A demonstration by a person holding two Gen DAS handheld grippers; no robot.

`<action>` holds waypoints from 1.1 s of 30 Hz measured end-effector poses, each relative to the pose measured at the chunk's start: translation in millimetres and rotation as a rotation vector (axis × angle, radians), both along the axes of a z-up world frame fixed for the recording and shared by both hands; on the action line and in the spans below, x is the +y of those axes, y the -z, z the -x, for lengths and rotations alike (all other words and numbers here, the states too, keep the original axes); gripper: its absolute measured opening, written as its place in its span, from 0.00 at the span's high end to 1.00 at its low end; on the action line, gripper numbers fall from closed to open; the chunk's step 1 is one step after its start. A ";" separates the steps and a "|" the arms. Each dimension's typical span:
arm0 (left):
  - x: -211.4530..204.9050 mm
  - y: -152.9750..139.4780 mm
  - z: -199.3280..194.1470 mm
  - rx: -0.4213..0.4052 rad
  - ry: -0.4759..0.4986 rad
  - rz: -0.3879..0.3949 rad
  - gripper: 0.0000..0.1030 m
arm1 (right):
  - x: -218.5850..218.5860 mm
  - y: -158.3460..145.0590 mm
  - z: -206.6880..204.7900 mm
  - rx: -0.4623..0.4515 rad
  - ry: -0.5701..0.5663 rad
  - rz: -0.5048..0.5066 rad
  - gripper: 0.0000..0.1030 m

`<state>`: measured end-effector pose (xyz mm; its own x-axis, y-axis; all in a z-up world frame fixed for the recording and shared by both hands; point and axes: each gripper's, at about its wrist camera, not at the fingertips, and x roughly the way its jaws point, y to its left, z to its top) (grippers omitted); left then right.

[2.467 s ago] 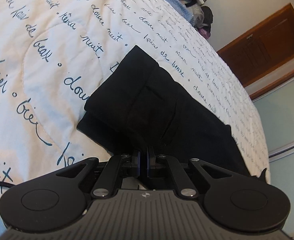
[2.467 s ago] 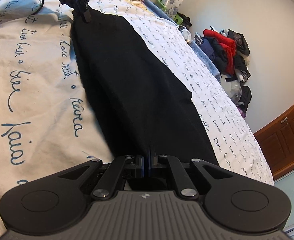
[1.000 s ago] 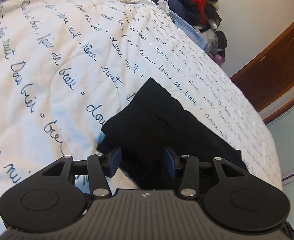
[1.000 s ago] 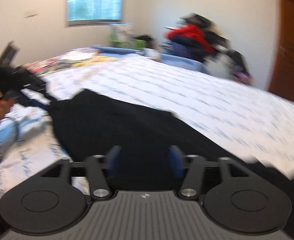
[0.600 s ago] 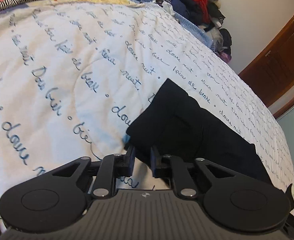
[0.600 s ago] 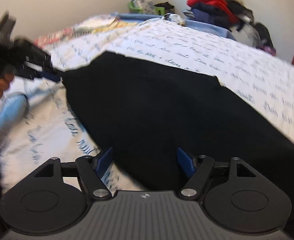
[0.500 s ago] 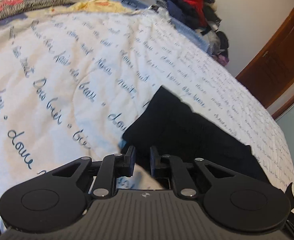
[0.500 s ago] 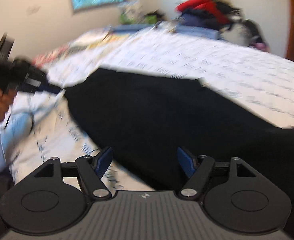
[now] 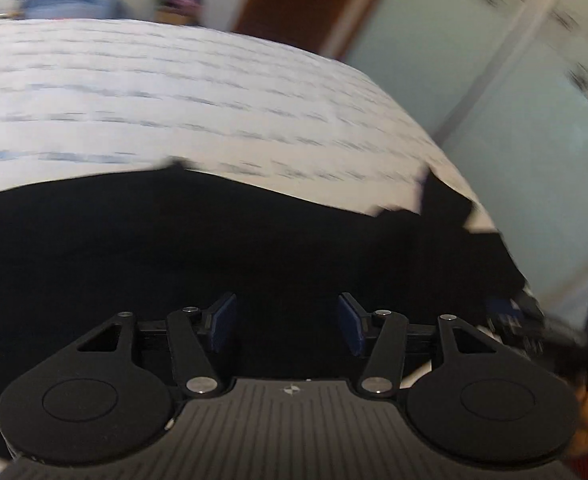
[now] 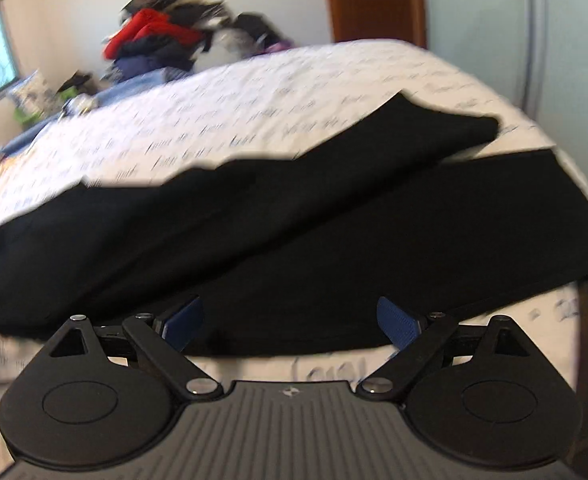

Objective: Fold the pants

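The black pants [image 10: 294,216] lie spread lengthwise across the white bedspread [image 10: 254,112] with its script print, one leg lapped over the other and ending in a rounded fold toward 1 o'clock in the right wrist view. Neither tool holds cloth, so the step in hand looks like picking fresh grip points for the next fold. To do it well, each pinch should catch both layers at the near edge, at matching spots along the length, so the fold lifts evenly instead of dragging the upper leg askew.

The right hand-held gripper [image 10: 292,322] hovers low over the near edge of the pants, its blue pads spread wide, fabric filling the gap but not clamped. The left hand-held gripper [image 9: 286,326] is also parted, though less widely, pointing across the dark cloth toward 12 o'clock. Its view is motion-blurred. At 4 o'clock there, a blurred dark tool with a blue tip is probably the other gripper.
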<state>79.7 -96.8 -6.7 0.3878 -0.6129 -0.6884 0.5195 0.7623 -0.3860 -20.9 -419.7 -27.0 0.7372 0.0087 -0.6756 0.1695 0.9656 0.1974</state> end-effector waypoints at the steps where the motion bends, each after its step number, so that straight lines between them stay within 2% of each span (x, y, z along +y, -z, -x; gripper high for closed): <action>1: -19.9 6.1 1.2 -0.002 0.062 0.007 0.40 | -5.9 -6.0 -3.0 -0.026 0.028 0.008 0.08; 3: -53.3 14.4 4.6 -0.012 0.142 -0.001 0.38 | -12.3 -21.9 -16.5 -0.070 0.086 0.021 0.05; 4: -67.0 18.4 6.2 -0.017 0.176 -0.001 0.37 | -15.6 -28.2 -27.1 -0.084 0.113 0.026 0.00; 7: -97.8 32.5 6.3 -0.005 0.238 -0.015 0.36 | -29.4 -37.3 -67.1 -0.102 0.200 0.040 0.00; 10: -117.6 46.2 6.7 -0.001 0.273 -0.036 0.36 | -43.3 -32.3 -122.5 -0.060 0.297 0.073 0.00; 13: -127.8 50.7 10.8 -0.056 0.303 -0.053 0.33 | -57.0 -19.6 -172.3 0.014 0.380 0.148 0.00; 18: -143.6 53.0 21.4 -0.140 0.373 -0.098 0.32 | -79.9 5.5 -222.6 0.052 0.458 0.159 0.01; 19: -145.4 52.8 22.3 -0.155 0.391 -0.105 0.32 | -81.5 9.6 -229.3 0.059 0.462 0.168 0.05; 20: -147.2 53.2 24.2 -0.172 0.405 -0.114 0.33 | -81.0 13.2 -235.6 0.074 0.459 0.181 0.17; 21: -149.1 54.3 25.7 -0.192 0.415 -0.125 0.34 | -79.4 15.9 -238.9 0.085 0.459 0.193 0.26; 23: -155.4 55.1 27.9 -0.235 0.432 -0.145 0.41 | -80.9 17.3 -240.7 0.077 0.451 0.203 0.55; 24: -154.9 55.0 30.7 -0.252 0.440 -0.154 0.43 | -81.8 15.2 -238.3 0.068 0.446 0.197 0.63; 26: -156.3 55.5 31.3 -0.276 0.448 -0.161 0.47 | -85.8 8.0 -228.3 0.040 0.452 0.154 0.86; 27: -155.0 55.4 31.0 -0.284 0.449 -0.162 0.49 | -88.4 4.0 -221.0 0.022 0.457 0.128 0.90; 31: -159.4 55.3 30.9 -0.310 0.449 -0.167 0.60 | -97.9 -11.6 -183.3 -0.059 0.478 0.078 0.94; 33: -160.5 55.0 32.2 -0.317 0.443 -0.173 0.73 | -105.5 -17.1 -159.7 -0.096 0.497 0.036 0.94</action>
